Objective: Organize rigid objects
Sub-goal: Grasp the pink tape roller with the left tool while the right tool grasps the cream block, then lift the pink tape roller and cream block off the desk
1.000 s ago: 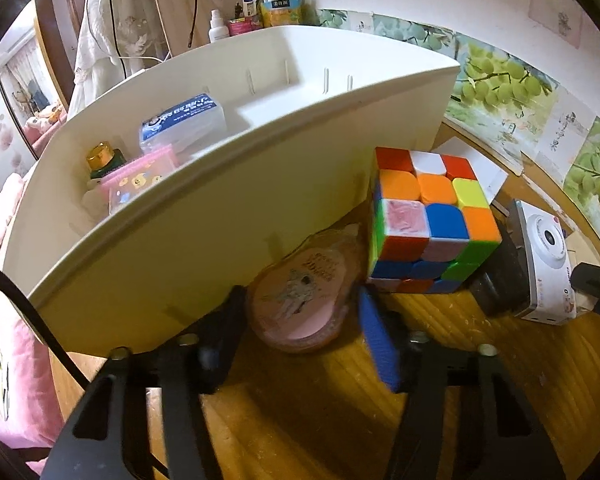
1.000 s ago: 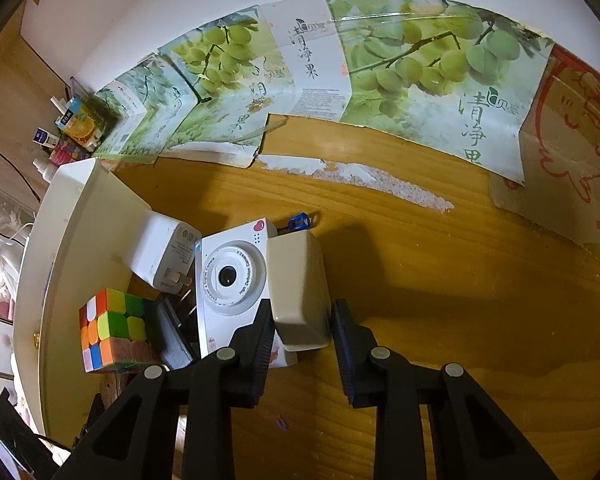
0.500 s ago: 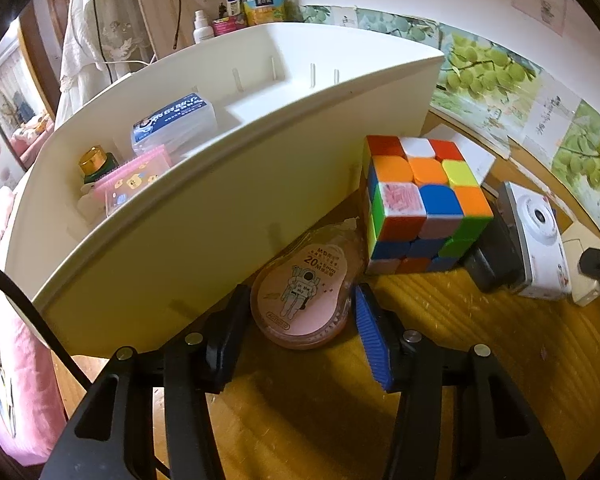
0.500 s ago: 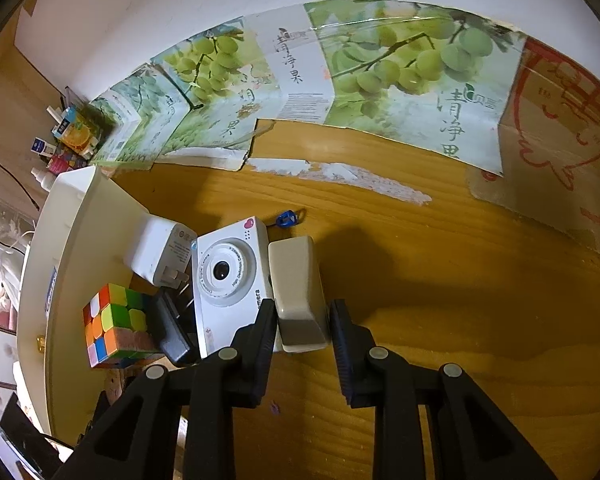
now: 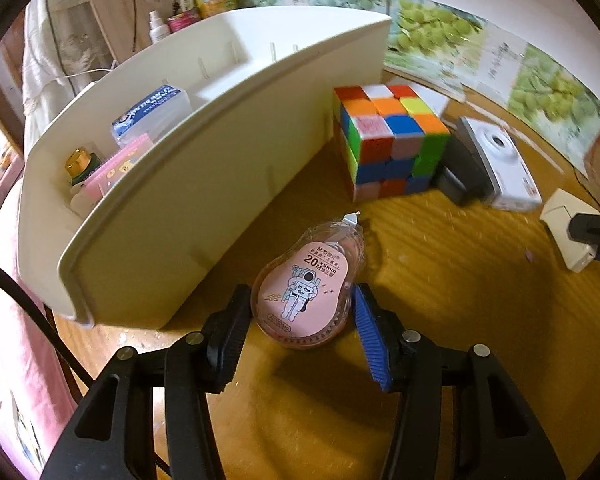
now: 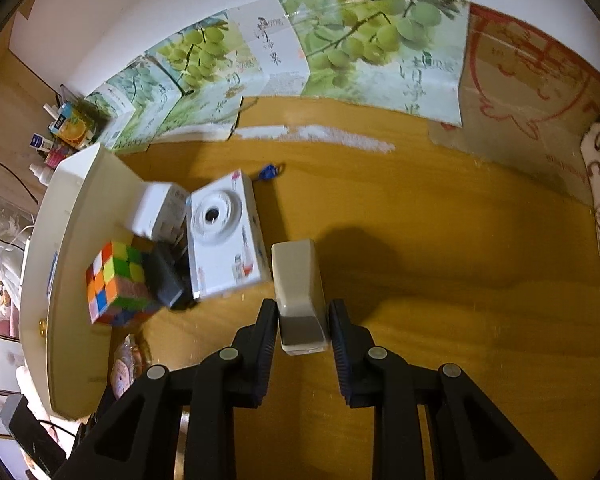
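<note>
Both wrist fisheyes look steeply down, close over the wooden tabletop (image 5: 440, 320), sharing the multicoloured puzzle cube (image 5: 388, 140) (image 6: 116, 284).

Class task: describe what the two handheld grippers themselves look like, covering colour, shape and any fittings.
Both are black plastic with cut-out arms, silver screw heads and ribbed pads. The left gripper has one blue pad and a black cable beside it; the right gripper's pads are black.

Cream block (image 6: 298, 280) in right hand-held gripper (image 6: 303, 326)

Looks like somebody's bedroom at home: a wooden worktop (image 6: 440, 240) against a white wall lined with flattened green-fruit cardboard cartons (image 6: 340, 48), toiletry bottles (image 5: 158, 28) behind the cream plastic organiser box (image 5: 204, 176), pink bedding (image 5: 4, 280) left of it.
</note>
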Tool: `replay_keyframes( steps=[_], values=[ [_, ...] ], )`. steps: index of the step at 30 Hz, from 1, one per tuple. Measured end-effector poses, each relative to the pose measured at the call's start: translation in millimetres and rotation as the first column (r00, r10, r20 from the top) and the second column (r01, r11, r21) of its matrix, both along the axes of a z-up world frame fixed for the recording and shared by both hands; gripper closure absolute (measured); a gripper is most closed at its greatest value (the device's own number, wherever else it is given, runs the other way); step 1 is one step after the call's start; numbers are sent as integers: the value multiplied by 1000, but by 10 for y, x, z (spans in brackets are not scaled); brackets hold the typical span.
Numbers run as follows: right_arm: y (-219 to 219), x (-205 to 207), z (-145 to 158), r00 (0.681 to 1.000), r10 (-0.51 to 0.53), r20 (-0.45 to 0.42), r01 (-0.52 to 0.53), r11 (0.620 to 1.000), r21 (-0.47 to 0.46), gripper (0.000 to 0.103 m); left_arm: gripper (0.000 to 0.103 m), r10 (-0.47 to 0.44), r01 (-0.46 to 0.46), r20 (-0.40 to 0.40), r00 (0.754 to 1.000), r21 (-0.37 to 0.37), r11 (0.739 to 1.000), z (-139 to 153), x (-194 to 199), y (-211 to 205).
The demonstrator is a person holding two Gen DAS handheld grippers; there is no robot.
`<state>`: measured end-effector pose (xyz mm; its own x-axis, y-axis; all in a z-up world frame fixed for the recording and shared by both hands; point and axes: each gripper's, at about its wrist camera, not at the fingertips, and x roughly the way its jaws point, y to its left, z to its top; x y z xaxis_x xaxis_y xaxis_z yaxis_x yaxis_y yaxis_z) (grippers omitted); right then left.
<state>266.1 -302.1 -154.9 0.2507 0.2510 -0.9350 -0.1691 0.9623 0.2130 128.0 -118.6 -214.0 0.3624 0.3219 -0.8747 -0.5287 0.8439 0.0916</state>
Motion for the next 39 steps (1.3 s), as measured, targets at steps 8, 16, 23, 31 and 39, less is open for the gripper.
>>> replay_keyframes(
  steps=[8,16,23,31,39],
  values=[
    [-44,-318,44,1000,-8,-24,9,1000,28,77,48,-118,116,-58,991,-32,993,26,-134,-48],
    [-99,-664,49,998,-26,-51,29,998,48,77,48,-194,187,-105,975,-76,979,68,-260,-7],
    [-123,-880,67,997,-33,-63,38,996,81,78,48,-304,294,-118,945,-98,951,148,-328,-65],
    [-140,-1054,126,997,-38,-67,43,996,76,78,48,-447,438,-87,890,-104,893,403,-360,-102],
    [-86,-1185,189,997,-45,-71,50,996,79,78,48,-544,539,-35,838,-96,837,627,-306,-96]
  ],
)
